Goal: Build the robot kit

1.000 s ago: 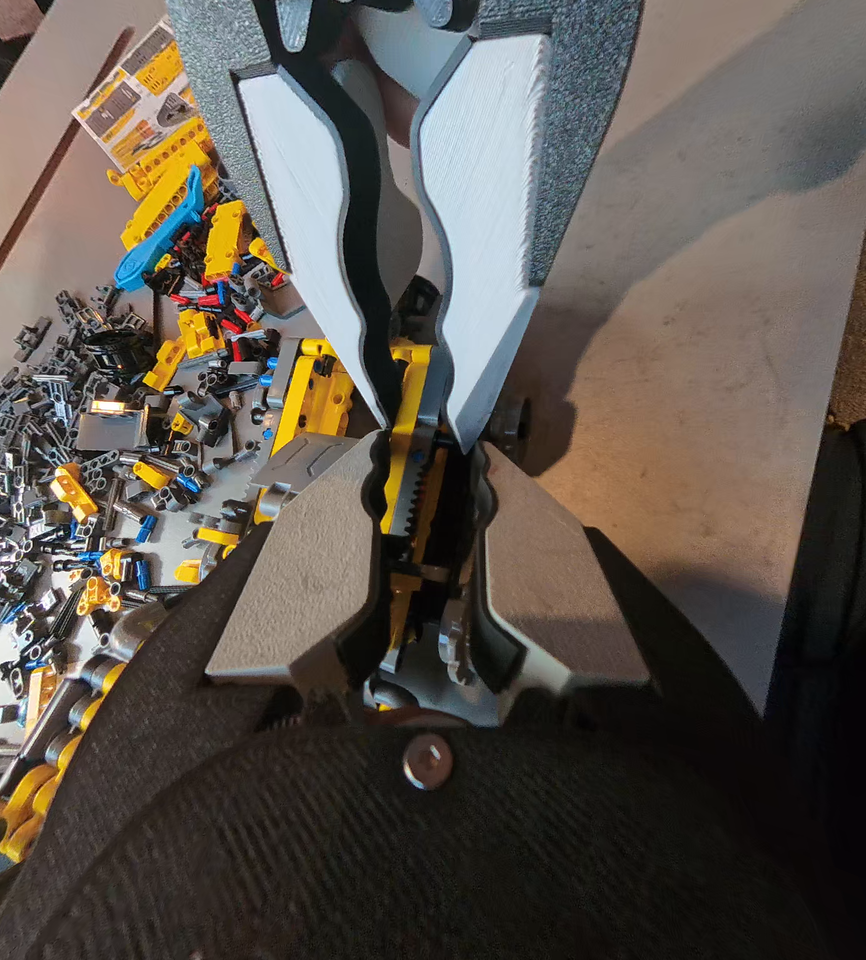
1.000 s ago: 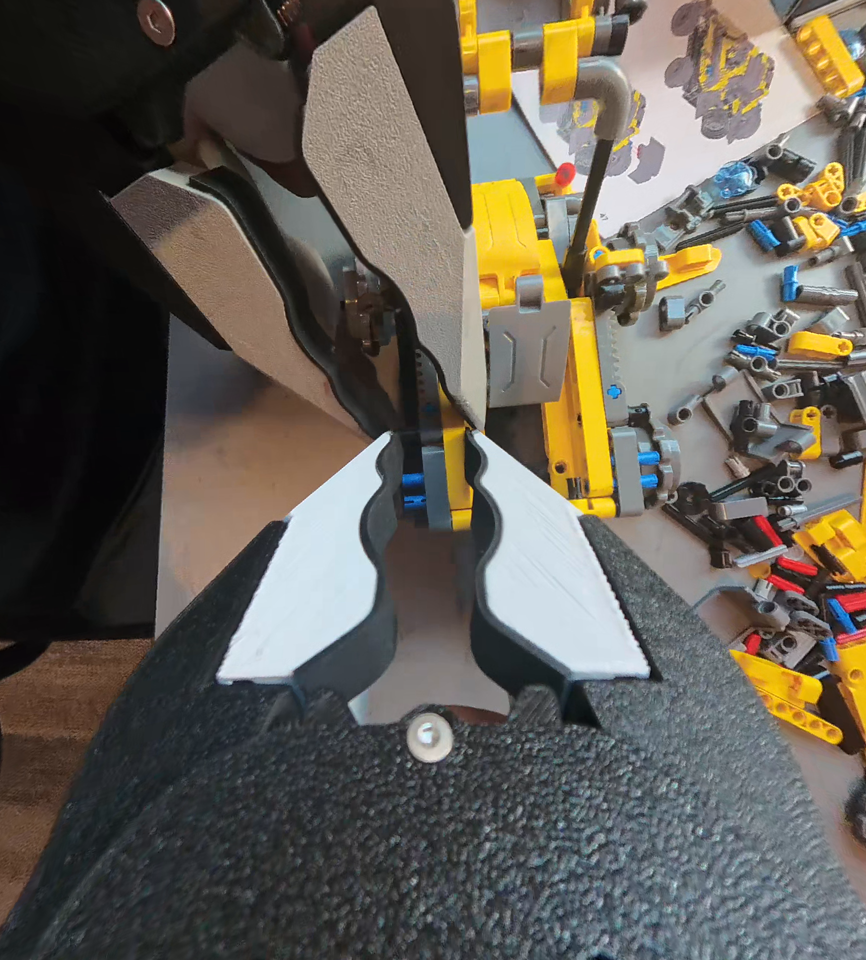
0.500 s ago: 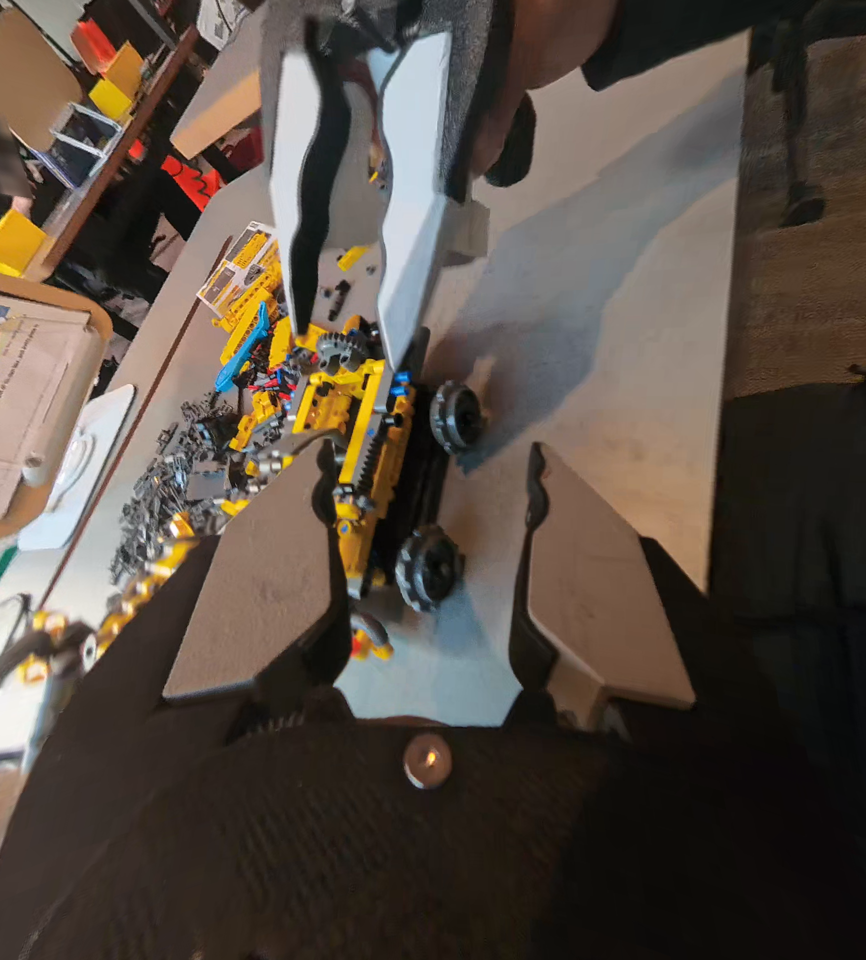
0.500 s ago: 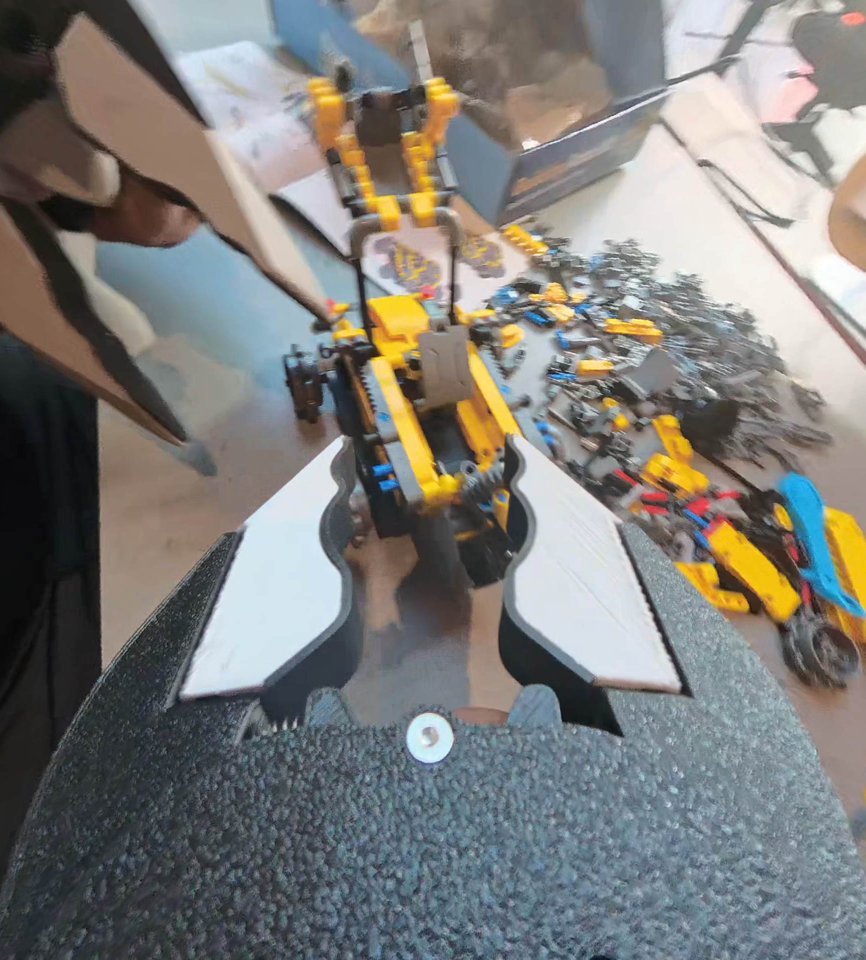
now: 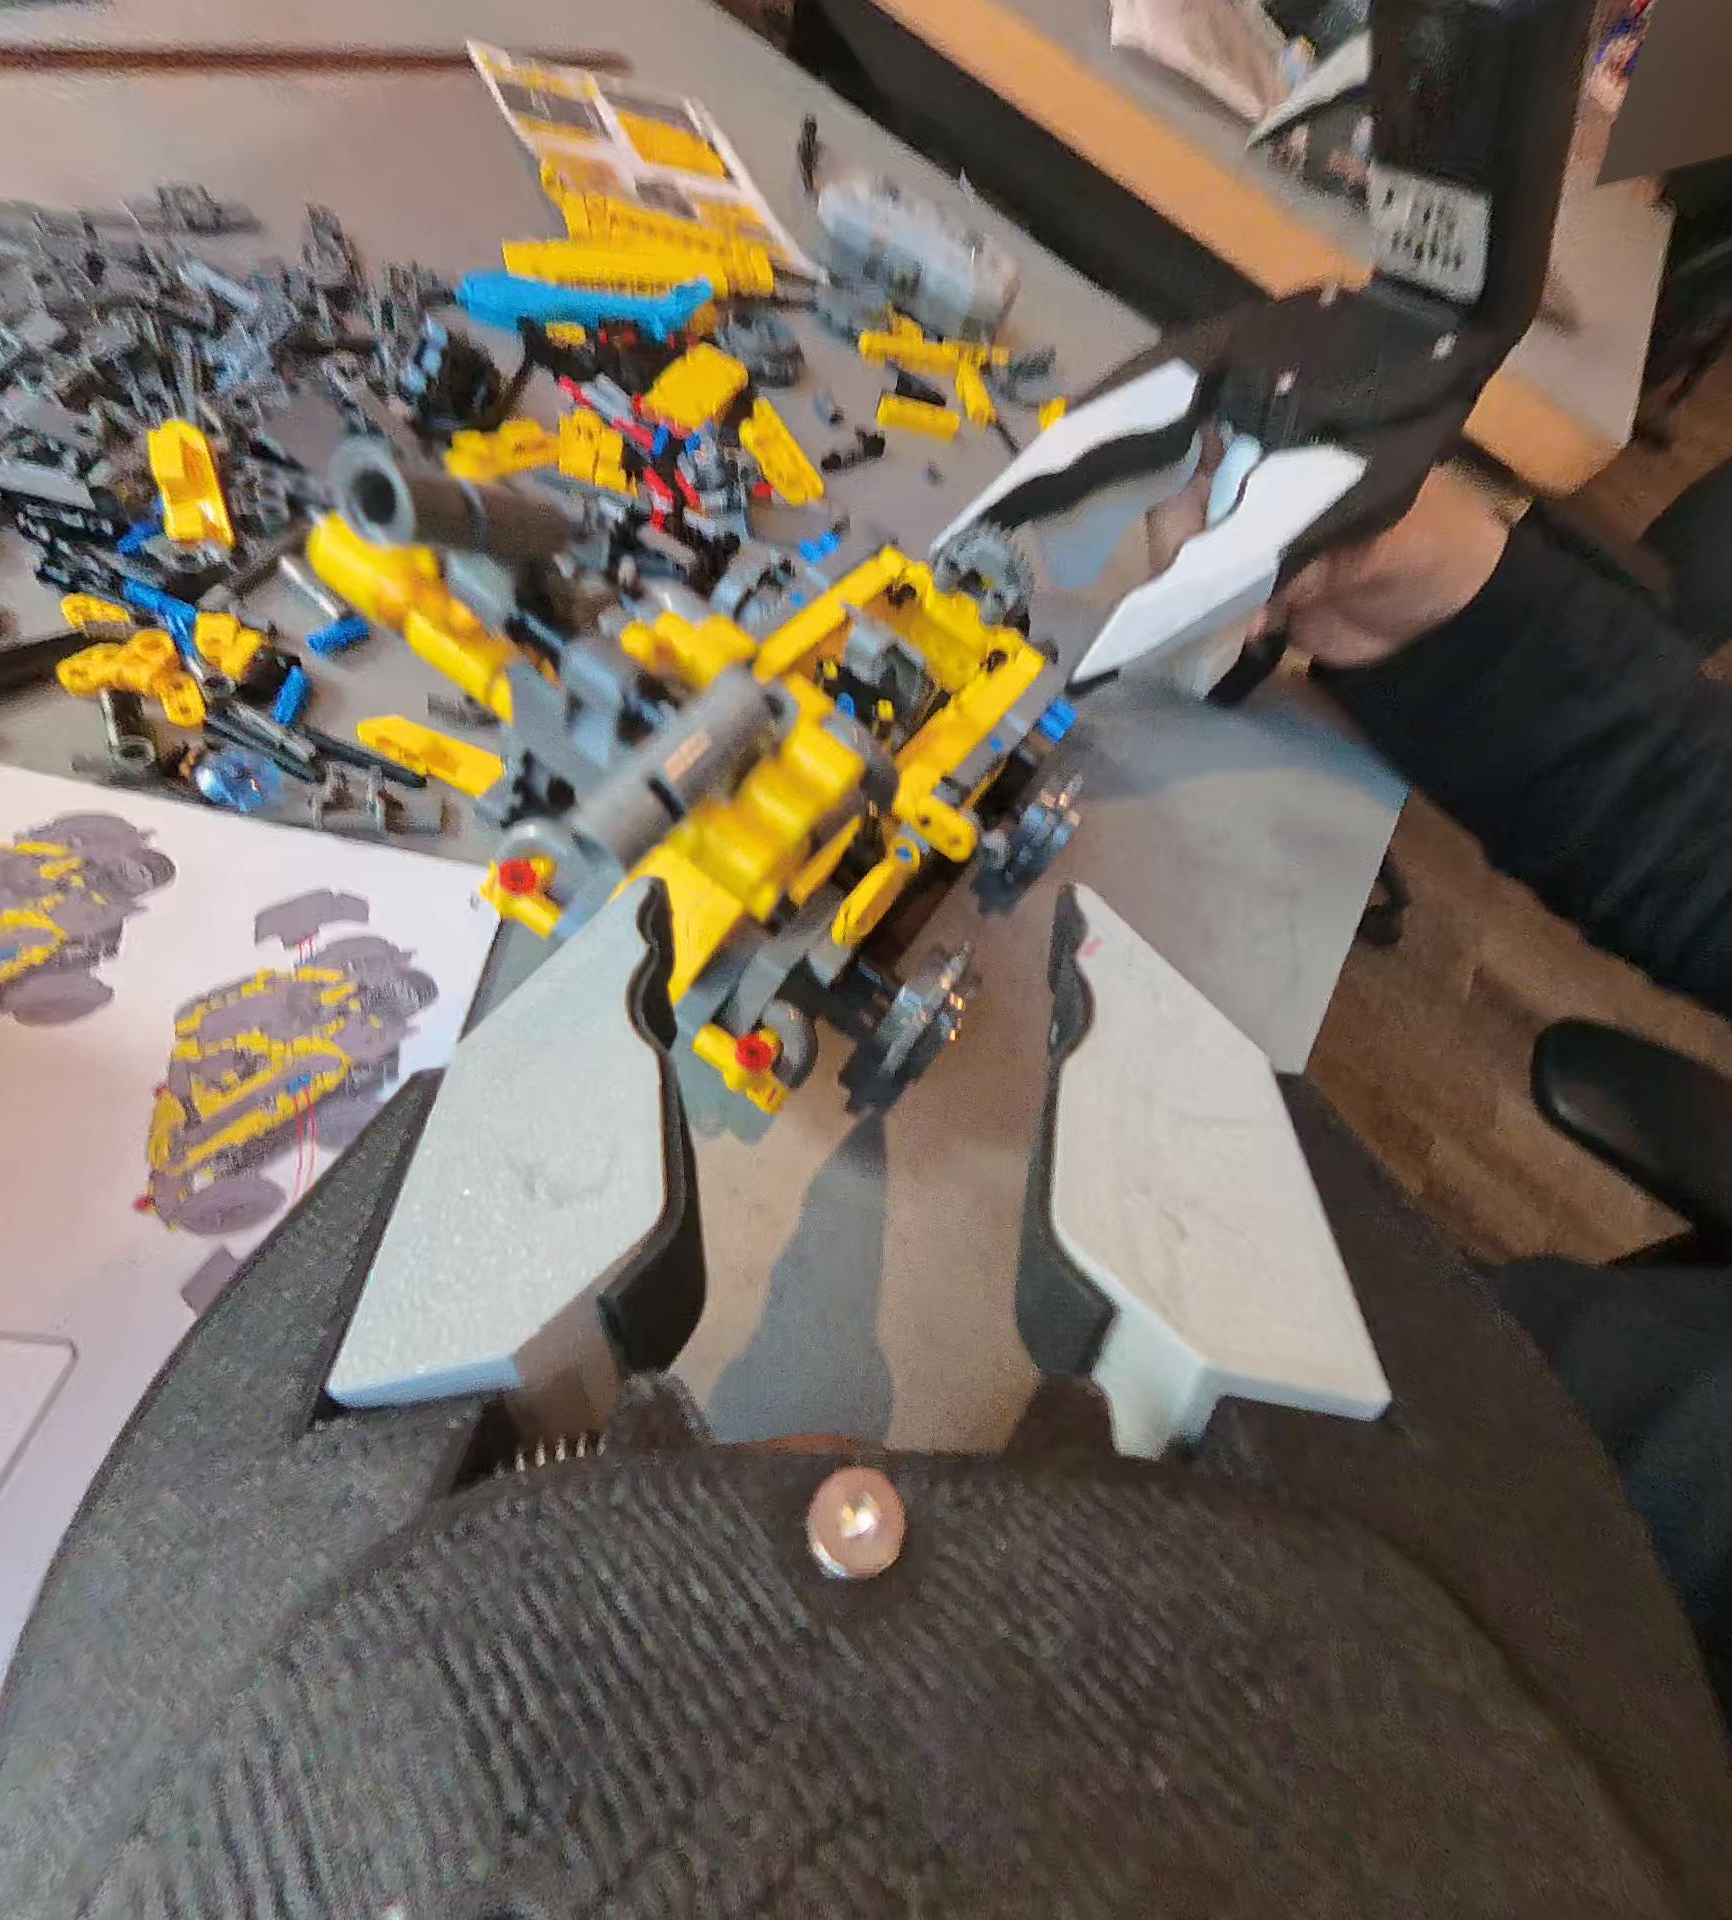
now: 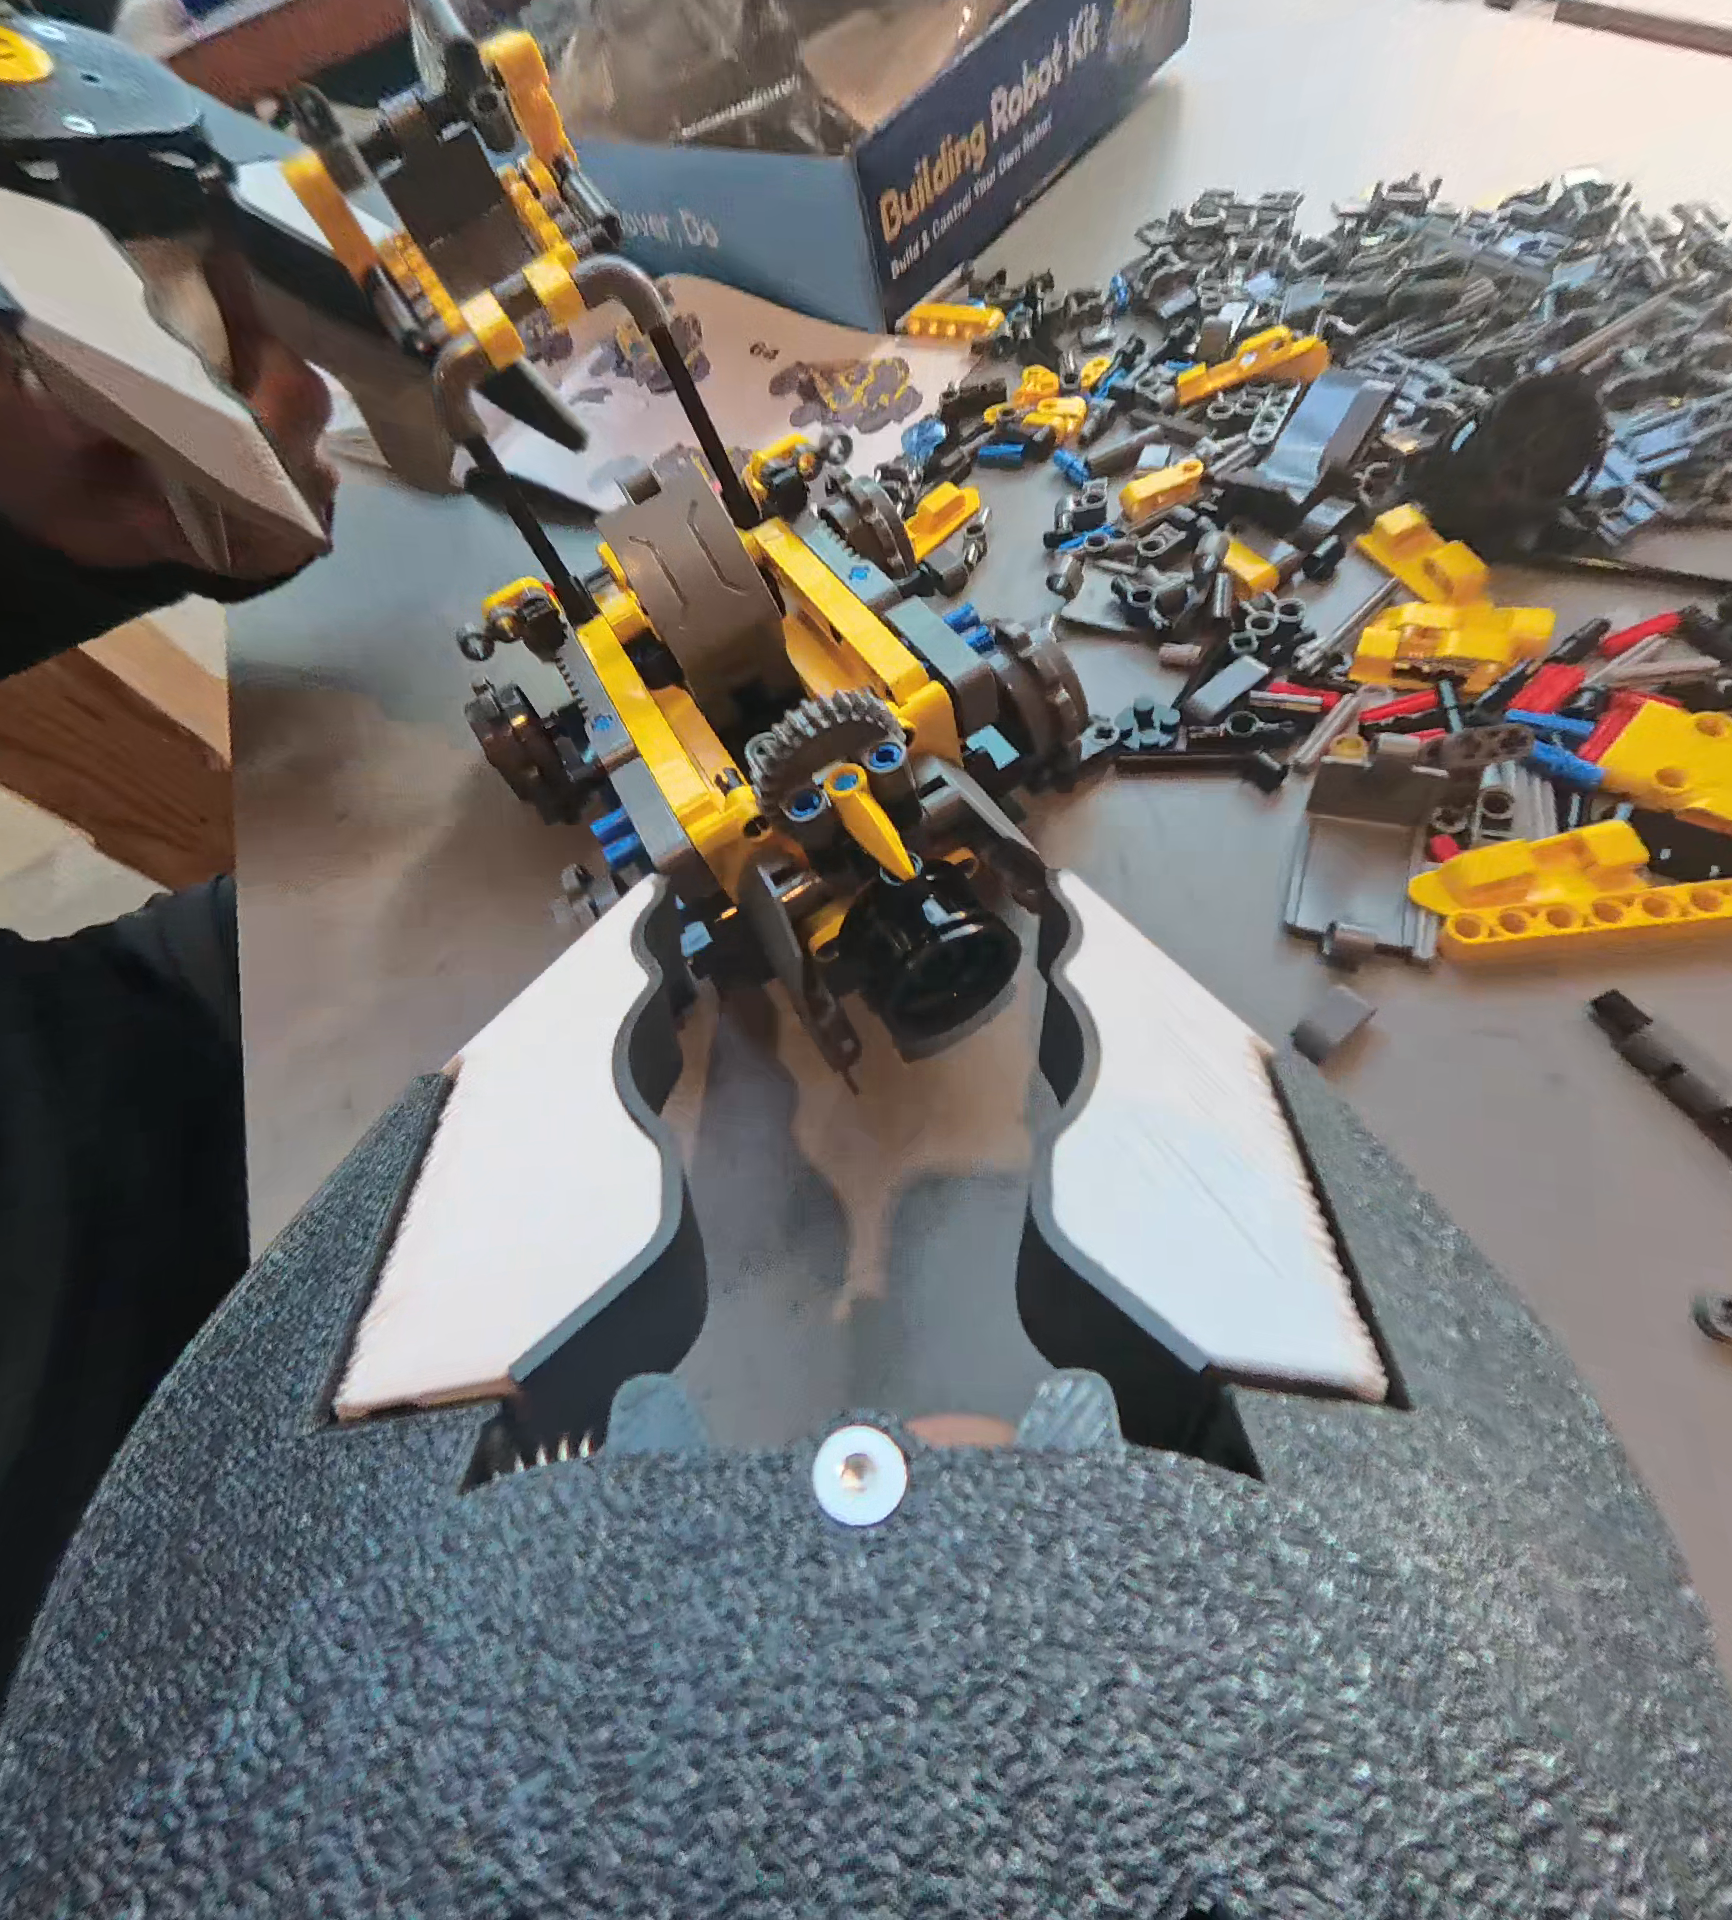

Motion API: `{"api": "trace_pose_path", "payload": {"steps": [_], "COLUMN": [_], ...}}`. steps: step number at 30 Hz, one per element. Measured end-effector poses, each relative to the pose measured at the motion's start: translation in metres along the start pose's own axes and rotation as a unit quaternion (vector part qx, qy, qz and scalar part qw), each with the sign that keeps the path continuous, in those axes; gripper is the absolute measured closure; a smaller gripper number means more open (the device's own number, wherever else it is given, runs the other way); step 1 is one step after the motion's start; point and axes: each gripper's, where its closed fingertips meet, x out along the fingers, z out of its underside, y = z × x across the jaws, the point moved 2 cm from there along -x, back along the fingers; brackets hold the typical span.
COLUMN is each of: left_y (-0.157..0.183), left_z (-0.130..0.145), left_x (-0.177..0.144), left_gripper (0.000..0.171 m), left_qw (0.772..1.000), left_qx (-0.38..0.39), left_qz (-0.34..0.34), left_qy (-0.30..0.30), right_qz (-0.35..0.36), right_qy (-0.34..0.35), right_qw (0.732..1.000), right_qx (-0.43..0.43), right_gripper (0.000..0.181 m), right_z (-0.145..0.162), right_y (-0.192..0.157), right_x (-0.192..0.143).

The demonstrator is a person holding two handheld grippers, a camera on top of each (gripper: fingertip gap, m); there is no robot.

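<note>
A half-built yellow and grey brick vehicle [image 5: 820, 769] stands on the grey table [image 5: 1226, 831], with two black rods rising to a yellow frame on top. My left gripper [image 5: 860, 914] is open and empty, just short of the vehicle's end with the red pins. My right gripper [image 6: 857, 904] is open, its fingers [image 6: 1163, 1164] either side of the black hub at the vehicle's [image 6: 727, 665] near end, not clamped. Each gripper shows in the other's view: the right [image 5: 1013, 613] beyond the vehicle, the left [image 6: 446, 488] at upper left near the yellow frame.
A wide pile of loose black, grey, yellow and blue parts [image 6: 1361, 468] covers the table beside the vehicle. A white instruction sheet [image 5: 166, 1039] lies at the left. A dark blue box [image 6: 997, 156] stands at the back. The table edge and floor [image 5: 1464, 1039] are close on the right.
Both grippers were shut on the vehicle a second ago. Both have let go, opened wide and drawn back, and the vehicle now stands alone on the table.
</note>
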Motion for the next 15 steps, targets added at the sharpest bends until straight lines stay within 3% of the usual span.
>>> {"api": "trace_pose_path", "payload": {"steps": [2, 4, 11, 15], "left_y": [-0.003, -0.005, 0.004, 0.018], "left_z": [-0.012, -0.022, -0.041, -0.038], "left_x": [0.000, -0.001, 0.005, 0.016], "left_gripper": [0.100, 0.096, 0.092, 0.086], "left_qw": [1.000, 1.000, 0.998, 0.993], "left_qx": [0.002, 0.012, 0.059, 0.106], "left_qz": [-0.005, -0.015, -0.006, 0.017], "left_qy": [0.011, 0.014, -0.004, -0.043], "right_qz": [-0.023, -0.018, -0.002, -0.004], "right_qy": [0.012, 0.006, -0.006, -0.006], "right_qw": [1.000, 0.999, 0.999, 0.999], "right_qx": [-0.011, -0.026, -0.054, -0.053], "right_gripper": [0.132, 0.134, 0.129, 0.127], "right_z": [-0.004, -0.001, 0.007, 0.007], "right_y": [-0.013, -0.022, -0.037, -0.038], "right_x": [0.000, 0.002, 0.006, 0.008]}}
